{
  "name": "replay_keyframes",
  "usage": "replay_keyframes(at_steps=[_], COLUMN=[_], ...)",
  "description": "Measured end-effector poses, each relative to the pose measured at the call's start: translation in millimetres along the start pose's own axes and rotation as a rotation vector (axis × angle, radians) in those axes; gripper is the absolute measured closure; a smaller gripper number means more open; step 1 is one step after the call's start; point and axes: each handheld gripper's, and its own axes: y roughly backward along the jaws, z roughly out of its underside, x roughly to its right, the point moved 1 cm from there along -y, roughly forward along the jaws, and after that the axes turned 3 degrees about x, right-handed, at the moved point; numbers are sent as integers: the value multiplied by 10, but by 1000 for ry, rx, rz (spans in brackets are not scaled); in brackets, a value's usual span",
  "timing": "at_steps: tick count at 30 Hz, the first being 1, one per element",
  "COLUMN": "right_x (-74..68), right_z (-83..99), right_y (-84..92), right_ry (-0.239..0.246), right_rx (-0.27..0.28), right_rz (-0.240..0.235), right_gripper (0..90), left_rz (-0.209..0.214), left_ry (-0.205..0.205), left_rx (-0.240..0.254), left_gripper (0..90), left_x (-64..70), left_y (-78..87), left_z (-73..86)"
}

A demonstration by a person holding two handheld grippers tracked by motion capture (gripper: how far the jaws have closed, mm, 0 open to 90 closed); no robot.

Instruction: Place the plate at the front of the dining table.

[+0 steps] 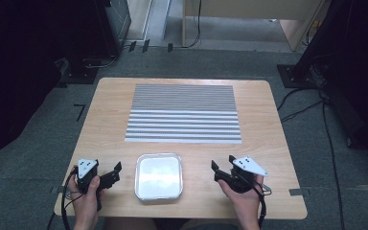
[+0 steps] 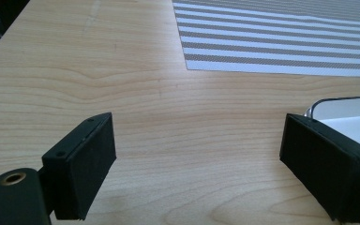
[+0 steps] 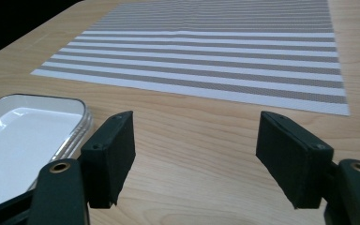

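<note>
Near the table's front edge sat the white tray (image 1: 158,176), untouched, just short of the striped mat (image 1: 184,113). Left gripper (image 1: 117,171) & right gripper (image 1: 222,163) flanked it, jaws apart, empty — pickup yet to start.

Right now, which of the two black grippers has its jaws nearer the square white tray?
The left gripper: its right-hand jaw sits just at the square white metal-rimmed tray's left edge. The right gripper is open too, with bare light wooden table between it and the tray.
</note>
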Motion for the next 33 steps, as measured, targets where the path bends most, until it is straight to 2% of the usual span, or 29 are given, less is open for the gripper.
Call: replay_keyframes(at_steps=[3,4,6,7,9,10,11,12,13,15,16,17,20,25,28,29,30,31,33], right_x=[-124,-212,-242,-316,-363,-380,-380,-395,-395,-430,-453,-482,-548,-723,-768,-806,-806,-828,-835], right_z=[24,41,46,56,59,60,60,66,66,89,99,109,132,218,232,242,242,251,255], right_y=[-59,-93,-106,-134,-160,-170,-170,-194,-194,-229,-237,-246,-269,-375,-395,-412,-412,-434,-442], right_ry=[15,24,26,17,22,8,8,-55,-55,-104,-96,-87,-80,-15,-19,-28,-28,-24,-27], right_rx=[-6,-10,-12,4,15,24,24,39,39,25,19,11,-5,-34,-49,-61,-61,-63,-67], right_rz=[-24,-49,-58,-82,-94,-112,-112,-176,-176,-238,-230,-223,-229,-163,-163,-170,-170,-166,-165], right_gripper=[335,370,380,434,474,508,508,568,568,645,667,688,700,747,752,760,760,774,781], left_rz=[10,16,29,38,53,71,71,76,74,61,55,30,29,69,78,42,42,-3,-4], left_ry=[-7,-10,-15,-17,-21,-22,-22,-22,-25,-35,-40,-43,-45,-41,-49,-67,-67,-100,-110], left_rx=[-5,-7,-14,-17,-22,-31,-31,-32,-34,-41,-46,-60,-68,-80,-89,-85,-85,-84,-85], left_gripper=[109,109,109,108,99,99,99,99,99,102,115,139,139,140,154,220,288,317,341], left_x=[40,61,109,138,187,238,238,266,282,322,343,384,418,459,485,521,521,568,586], left_y=[-1,-4,-11,-16,-28,-39,-39,-43,-43,-46,-48,-42,-34,-6,-5,-2,-2,-1,-1], left_z=[8,13,23,29,41,49,49,49,48,40,37,28,18,-27,-26,-13,-13,7,16])
